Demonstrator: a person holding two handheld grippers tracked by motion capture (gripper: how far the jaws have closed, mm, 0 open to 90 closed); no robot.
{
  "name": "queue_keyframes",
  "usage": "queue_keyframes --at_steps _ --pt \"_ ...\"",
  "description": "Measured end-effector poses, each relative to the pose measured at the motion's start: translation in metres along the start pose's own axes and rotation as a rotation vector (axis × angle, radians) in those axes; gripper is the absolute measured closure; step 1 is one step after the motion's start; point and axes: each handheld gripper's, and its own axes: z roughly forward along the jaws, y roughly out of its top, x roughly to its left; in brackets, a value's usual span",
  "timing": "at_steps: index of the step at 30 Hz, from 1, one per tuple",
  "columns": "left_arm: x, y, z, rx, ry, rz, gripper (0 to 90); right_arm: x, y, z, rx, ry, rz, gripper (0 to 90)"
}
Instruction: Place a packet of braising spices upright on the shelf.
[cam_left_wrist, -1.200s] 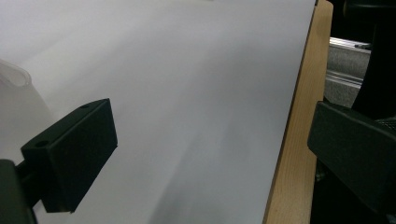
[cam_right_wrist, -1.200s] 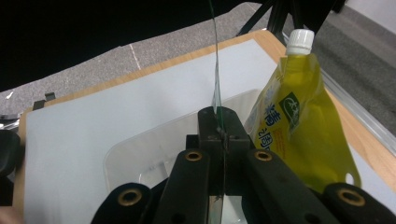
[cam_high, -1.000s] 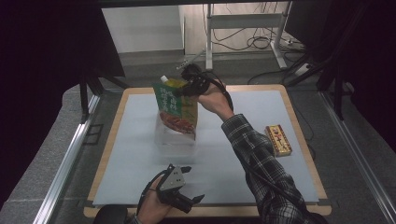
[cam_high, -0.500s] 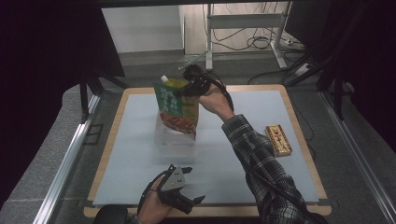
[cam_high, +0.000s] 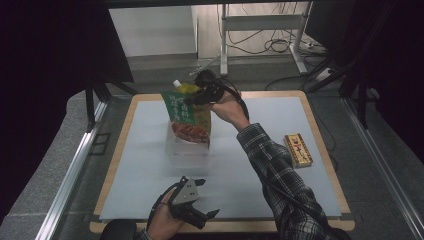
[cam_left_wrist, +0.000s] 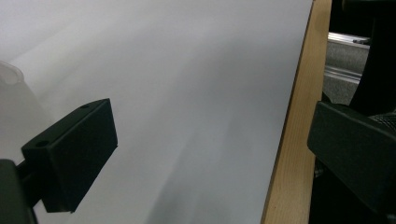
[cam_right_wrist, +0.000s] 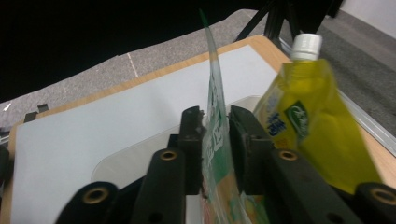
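My left gripper (cam_high: 192, 212) rests near the front edge of the pale grey surface (cam_high: 250, 165), jaws apart and empty. Farther out, my right gripper (cam_high: 200, 92) has just been easing its jaws, the flat green printed food pouch (cam_high: 187, 114) standing loosely between them inside the clear plastic bin (cam_high: 187, 150). I should open fully and lift straight up, so neither it nor the yellow capped spout pouch (cam_right_wrist: 308, 121) behind topples.

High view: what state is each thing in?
Green pouch: upright in tub, top between right claw's jaws.
Yellow pouch: upright, capped.
Box: lying flat, closed.
Right claw: jaws just opening.
Left claw: open, empty.
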Motion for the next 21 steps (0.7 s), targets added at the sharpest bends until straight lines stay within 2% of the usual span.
queue_keyframes --at_steps 6,13,18,21 --pt "0.0 0.0 0.0 -0.002 0.001 -0.001 1.2 -0.001 -0.007 -0.009 -0.009 -0.038 -0.017 59.4" --pt "0.0 0.0 0.001 0.0 0.001 -0.001 1.2 -0.004 -0.019 -0.017 -0.027 -0.084 -0.012 48.7" --pt "0.0 0.0 0.001 -0.001 0.001 -0.003 1.2 -0.004 -0.027 -0.021 -0.041 -0.122 -0.039 38.6" --pt "0.0 0.0 0.001 0.0 0.001 -0.003 1.2 -0.005 -0.032 -0.023 -0.057 -0.138 -0.037 32.6"
